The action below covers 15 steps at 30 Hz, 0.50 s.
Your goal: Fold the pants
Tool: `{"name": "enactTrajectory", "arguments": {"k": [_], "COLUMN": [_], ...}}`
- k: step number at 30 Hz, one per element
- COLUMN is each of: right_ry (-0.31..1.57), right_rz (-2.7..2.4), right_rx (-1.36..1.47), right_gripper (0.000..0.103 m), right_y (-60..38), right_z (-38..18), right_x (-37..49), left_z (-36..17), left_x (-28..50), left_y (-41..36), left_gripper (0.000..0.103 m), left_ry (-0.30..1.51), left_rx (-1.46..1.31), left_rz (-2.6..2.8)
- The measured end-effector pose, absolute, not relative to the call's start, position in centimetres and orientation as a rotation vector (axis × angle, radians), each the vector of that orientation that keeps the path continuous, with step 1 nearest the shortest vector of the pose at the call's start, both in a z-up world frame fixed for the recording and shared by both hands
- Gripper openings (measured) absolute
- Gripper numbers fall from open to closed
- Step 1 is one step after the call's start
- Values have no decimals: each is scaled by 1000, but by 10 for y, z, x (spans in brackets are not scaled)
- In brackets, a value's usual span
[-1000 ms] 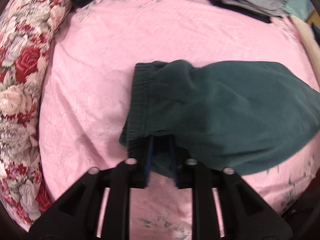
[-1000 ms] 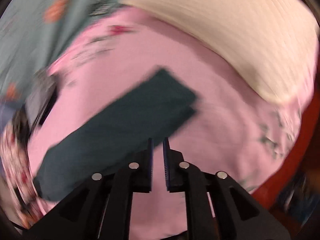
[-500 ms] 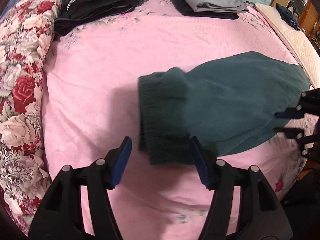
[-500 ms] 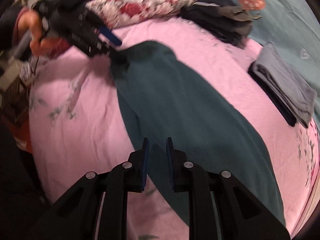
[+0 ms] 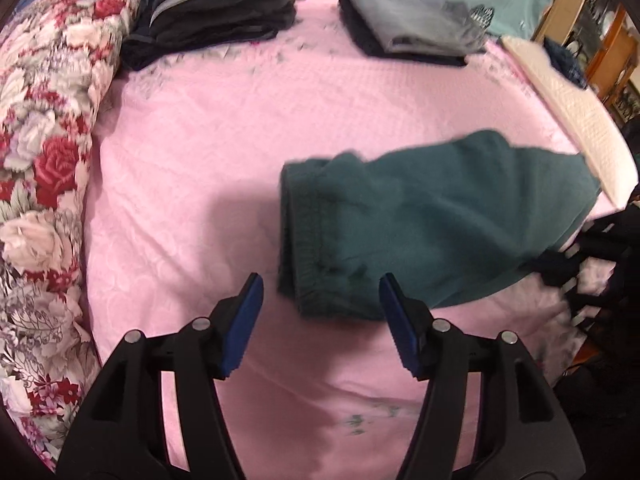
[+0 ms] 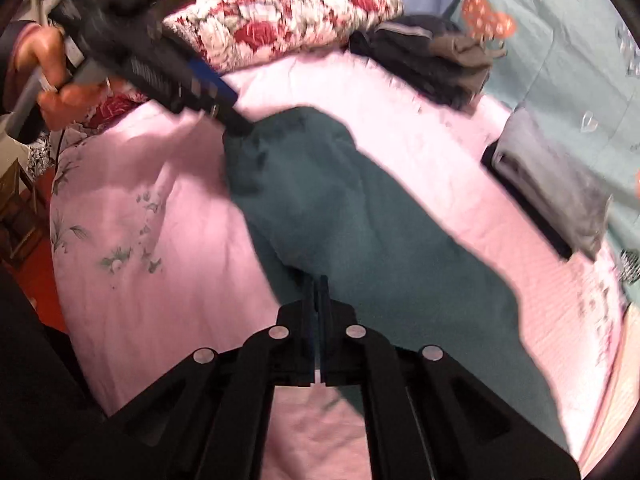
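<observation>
**Pants on bed, two grippers**

Left wrist view: left gripper (image 5: 321, 294), fingers spread wide, holding nothing, just above the near waistband end of the pants (image 5: 432, 232). Pants: dark teal, lying flat on the pink bed (image 5: 200, 152), reaching toward its right edge. Floral bolster (image 5: 44, 168) along the left edge. Dark pile (image 5: 216, 12) and grey pile (image 5: 408, 28) at the far edge. Right gripper (image 5: 560, 268) blurred at the pants' far end.

Right wrist view: right gripper (image 6: 316, 284), fingers pressed together on the pants (image 6: 360, 220) at their near edge. Left gripper (image 6: 224, 104) at the far waistband end, held by a hand (image 6: 44, 76).
</observation>
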State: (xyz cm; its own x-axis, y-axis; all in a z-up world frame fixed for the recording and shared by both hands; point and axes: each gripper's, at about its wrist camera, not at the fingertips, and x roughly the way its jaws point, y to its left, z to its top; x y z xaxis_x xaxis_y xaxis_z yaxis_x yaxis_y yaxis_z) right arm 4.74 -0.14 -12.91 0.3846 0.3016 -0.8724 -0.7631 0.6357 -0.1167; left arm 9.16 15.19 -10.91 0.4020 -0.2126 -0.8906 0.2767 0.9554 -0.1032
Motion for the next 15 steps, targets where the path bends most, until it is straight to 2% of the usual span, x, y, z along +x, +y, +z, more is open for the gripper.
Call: {"name": "enactTrajectory", "arguments": {"k": [4, 6, 7, 8, 9, 10, 12, 14, 15], "right_ry": [989, 1012, 1021, 1024, 1013, 1009, 1044, 1076, 1096], "right_rz": [708, 709, 713, 700, 658, 599, 487, 287, 188], "right_rx": [-576, -550, -527, -482, -438, -390, -300, -174, -82], "right_gripper": [1, 6, 10, 15, 30, 40, 40, 40, 40], "right_y": [1, -5, -10, -23, -39, -61, -104, -172, -211], "right_z": [-150, -142, -137, -127, -118, -111, -104, -98, -96], "right_x": [48, 48, 48, 47, 47, 48, 53, 53, 53], "left_z": [-103, -114, -128, -145, -157, -160, -157, -155, -156], "left_x": [96, 102, 108, 114, 117, 118, 123, 128, 131], "left_y": [126, 110, 102, 98, 98, 101, 105, 112, 117], "left_gripper": [61, 61, 57, 47, 48, 49, 44, 33, 32], "left_ry": [1075, 1090, 1134, 1177, 1204, 1185, 1190, 1201, 1209], "left_rx": [64, 111, 160, 206, 234, 218, 183, 174, 156], "left_rz": [-381, -389, -369, -334, -306, -304, -290, -263, -261]}}
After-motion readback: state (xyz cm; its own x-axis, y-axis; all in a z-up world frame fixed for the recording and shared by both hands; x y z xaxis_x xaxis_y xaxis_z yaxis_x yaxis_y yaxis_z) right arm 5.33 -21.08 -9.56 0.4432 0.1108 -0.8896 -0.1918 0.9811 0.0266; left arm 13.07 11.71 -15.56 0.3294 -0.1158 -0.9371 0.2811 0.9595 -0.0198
